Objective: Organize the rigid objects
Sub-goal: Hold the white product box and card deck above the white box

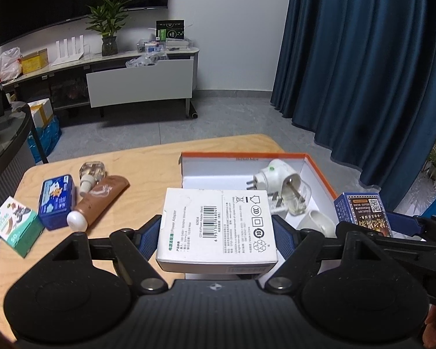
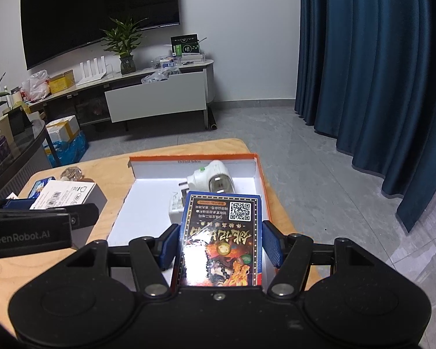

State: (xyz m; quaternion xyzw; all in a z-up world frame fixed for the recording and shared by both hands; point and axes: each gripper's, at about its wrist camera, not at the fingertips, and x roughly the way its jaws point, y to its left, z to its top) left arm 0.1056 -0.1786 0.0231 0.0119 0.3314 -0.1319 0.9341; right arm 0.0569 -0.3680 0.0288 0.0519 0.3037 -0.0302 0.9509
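Note:
My left gripper (image 1: 216, 229) is shut on a white power adapter box (image 1: 218, 226) and holds it above the near left edge of an orange-rimmed open box (image 1: 247, 154). My right gripper (image 2: 221, 241) is shut on a dark blue card box with a QR code (image 2: 222, 238), held over the open box (image 2: 194, 157). Inside lie a white plug-in device (image 1: 271, 176), a clear plug (image 1: 293, 200) and a white adapter (image 2: 175, 205). The card box also shows in the left wrist view (image 1: 363, 212), and the adapter box shows in the right wrist view (image 2: 66, 193).
On the wooden table (image 1: 148, 168) to the left lie a brown tube (image 1: 98, 199), a clear glass bottle (image 1: 91, 174), a blue tin (image 1: 56, 200) and a green-and-white box (image 1: 14, 222). Blue curtains (image 1: 363, 58) hang at the right. A TV cabinet (image 1: 139, 81) stands behind.

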